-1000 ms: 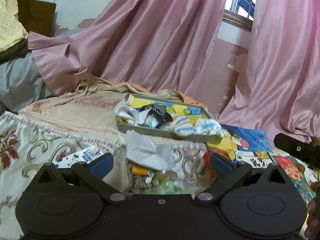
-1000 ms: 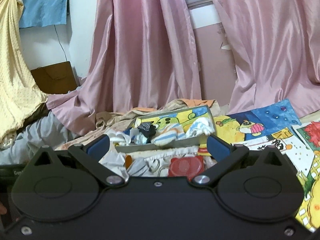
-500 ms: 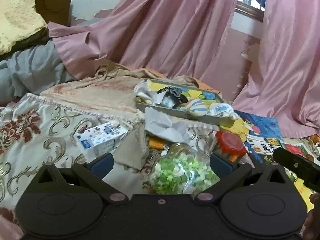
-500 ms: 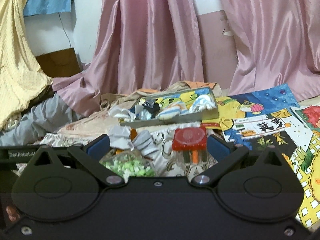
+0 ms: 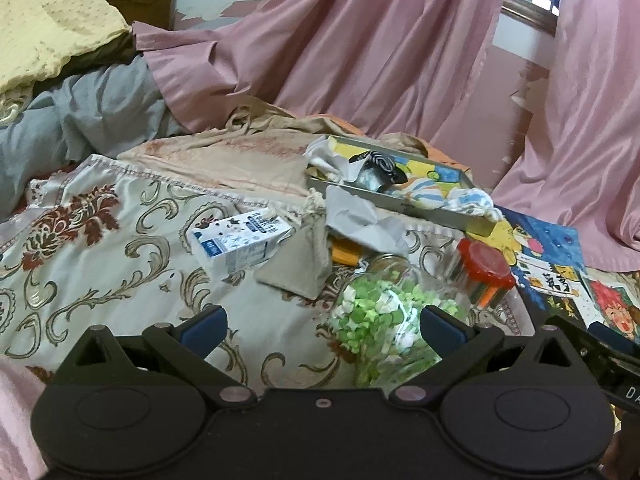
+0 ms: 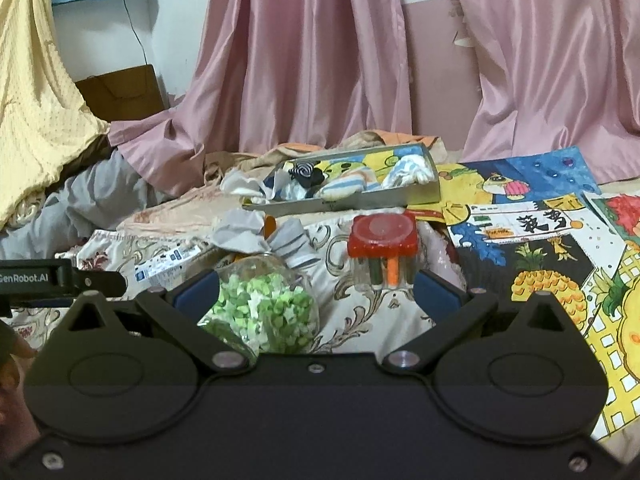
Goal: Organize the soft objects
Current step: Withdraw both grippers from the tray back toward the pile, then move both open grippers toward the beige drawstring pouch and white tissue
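Observation:
A shallow grey tray [image 5: 420, 210] [image 6: 360, 202] lies at the back of the bed. It holds several small socks, among them a blue-striped pair [image 6: 348, 184] and a black-and-white rolled one [image 5: 380, 162]. In front of the tray lie a crumpled grey sock [image 5: 352, 216] [image 6: 240, 232], a grey striped sock [image 6: 292, 246] and a beige cloth pouch [image 5: 300, 264]. My left gripper [image 5: 322, 326] hangs open over the patterned bedspread, well short of these. To its right my right gripper [image 6: 316, 292] is open too, and neither holds anything.
Hard items lie among the soft ones: a glass jar of green paper stars [image 5: 384, 320] [image 6: 260, 308], a red-lidded container [image 5: 484, 268] [image 6: 382, 236] and a milk carton [image 5: 240, 240]. Colourful posters [image 6: 520, 220] cover the right side. Pink curtains [image 6: 300, 60] hang behind.
Both grippers have drawn back from the tray and tilted downward, so the carton, pouch and jar came fully into view. Both stayed open and nothing was picked up.

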{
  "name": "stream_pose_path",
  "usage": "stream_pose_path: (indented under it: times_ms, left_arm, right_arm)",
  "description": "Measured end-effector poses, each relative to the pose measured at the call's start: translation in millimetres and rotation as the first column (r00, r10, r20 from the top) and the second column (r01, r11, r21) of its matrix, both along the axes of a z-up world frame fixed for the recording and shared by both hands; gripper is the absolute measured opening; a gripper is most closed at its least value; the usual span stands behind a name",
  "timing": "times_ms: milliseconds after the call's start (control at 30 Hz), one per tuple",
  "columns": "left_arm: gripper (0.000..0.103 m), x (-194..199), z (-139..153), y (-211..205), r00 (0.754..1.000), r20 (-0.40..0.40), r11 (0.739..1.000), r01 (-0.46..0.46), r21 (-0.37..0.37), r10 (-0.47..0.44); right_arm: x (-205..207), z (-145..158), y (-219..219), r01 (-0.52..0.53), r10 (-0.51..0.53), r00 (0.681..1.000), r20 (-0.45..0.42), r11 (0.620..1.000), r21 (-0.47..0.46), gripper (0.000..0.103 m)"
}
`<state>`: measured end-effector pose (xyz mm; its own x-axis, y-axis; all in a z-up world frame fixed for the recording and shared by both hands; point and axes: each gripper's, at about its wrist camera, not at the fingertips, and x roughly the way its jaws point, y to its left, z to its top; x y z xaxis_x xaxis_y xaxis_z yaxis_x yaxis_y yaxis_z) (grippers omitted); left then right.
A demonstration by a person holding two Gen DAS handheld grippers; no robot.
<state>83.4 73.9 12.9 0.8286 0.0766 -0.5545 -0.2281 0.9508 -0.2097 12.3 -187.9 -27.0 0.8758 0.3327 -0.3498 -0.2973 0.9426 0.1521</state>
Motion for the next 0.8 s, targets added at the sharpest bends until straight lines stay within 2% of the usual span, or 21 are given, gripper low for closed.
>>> stream_pose_path:
  times_ms: [300, 800]
  left_arm:
    - [0.102, 2, -4, 4, 0.998, -0.052, 0.999, -0.047, 0.004, 0.047]
    - [0.102, 9, -12, 14, 0.980, -0.151, 0.991, -0.135, -0.001, 0.133]
  right_arm:
    - [9, -1, 8, -0.037, 0.036, 0.999, -0.033, 0.999, -0.024, 0.103]
    - [20, -14, 27, -0.128, 0.123, 0.990, -0.071, 0.989, -0.078, 0.103]
